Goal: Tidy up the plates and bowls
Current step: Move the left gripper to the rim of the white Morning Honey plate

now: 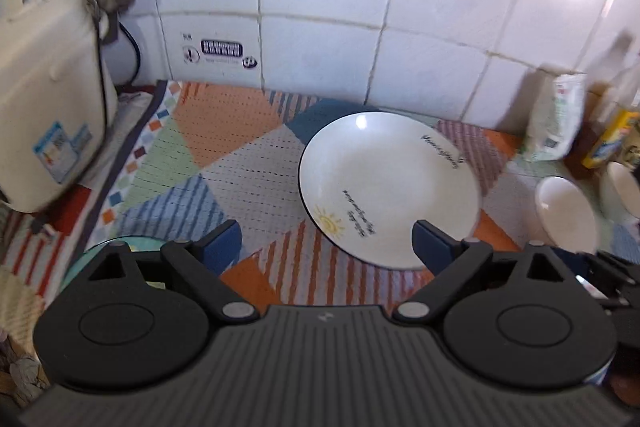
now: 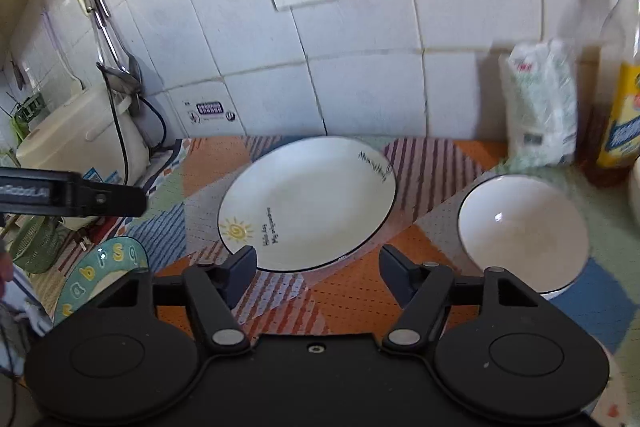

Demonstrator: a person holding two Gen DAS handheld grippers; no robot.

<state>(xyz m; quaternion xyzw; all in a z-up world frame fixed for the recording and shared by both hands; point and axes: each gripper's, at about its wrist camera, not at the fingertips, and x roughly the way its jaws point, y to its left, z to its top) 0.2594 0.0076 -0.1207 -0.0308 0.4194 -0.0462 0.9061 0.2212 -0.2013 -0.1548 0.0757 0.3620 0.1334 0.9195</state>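
Left gripper (image 1: 326, 243): black body, dark blue finger pads, jaws spread wide with nothing between them, hovering above the patchwork-patterned cloth (image 1: 224, 163); its right pad overlaps the near rim of the round white plate with thin dark rim (image 1: 388, 183). Right gripper (image 2: 318, 273): same build, jaws likewise spread and empty, left pad just at the plate's near edge (image 2: 308, 203), right pad near the white ceramic bowl with dark rim line (image 2: 524, 227). Plate lies flat on the cloth, near the white tiled wall (image 2: 360, 87); it is glossy and carries a small yellow sun drawing and two lines of dark script, the lettering too blurred to read. The bowl sits upright to the plate's right, apart from it, interior glossy. In the left wrist view the bowl (image 1: 566, 211) is motion-smeared, and a second white bowl (image 1: 620, 191) beyond it is cut off by the frame edge. A teal plate with coloured letters (image 2: 104, 271) lies at the lower left, mostly hidden behind the gripper body. Cream-coloured appliance (image 1: 48, 99) stands at left, partly cut off. White plastic bag with green print (image 2: 540, 111) and a bottle with yellow label (image 2: 624, 123) stand at the back right, both blurred, label text unreadable. A black part of the left gripper (image 2: 76, 197) enters the right wrist view from the left edge.
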